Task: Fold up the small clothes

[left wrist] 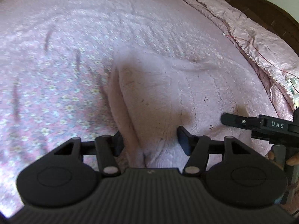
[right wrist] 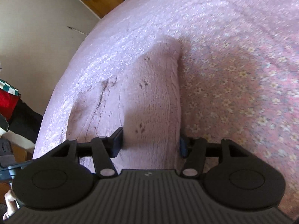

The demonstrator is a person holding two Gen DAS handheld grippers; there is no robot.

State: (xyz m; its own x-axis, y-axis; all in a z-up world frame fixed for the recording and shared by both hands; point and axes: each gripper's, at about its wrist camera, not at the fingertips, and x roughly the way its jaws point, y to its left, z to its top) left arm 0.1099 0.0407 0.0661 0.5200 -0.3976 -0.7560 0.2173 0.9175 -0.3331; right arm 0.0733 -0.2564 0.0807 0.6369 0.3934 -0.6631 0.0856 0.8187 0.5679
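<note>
A pale pink fleece garment (left wrist: 158, 93) lies folded on the bed, with dark specks on its nap and a rounded fold running along its left side. My left gripper (left wrist: 151, 141) hangs over its near end, jaws apart, the fold lying loose between them. A finger (left wrist: 233, 121) of my right gripper reaches in from the right, over the same cloth. In the right wrist view the garment (right wrist: 145, 93) tapers away from my right gripper (right wrist: 150, 143). That gripper is open astride the near end, and the cloth's edge hides part of its right pad.
The bed carries a pink textured blanket (left wrist: 130, 18) and a floral pink sheet (left wrist: 46, 102). A pink quilt (left wrist: 261, 46) is bunched along a dark wooden headboard (left wrist: 271, 13). A white wall (right wrist: 28, 37) lies past the bed's edge, with red and black cloth (right wrist: 11, 104) below it.
</note>
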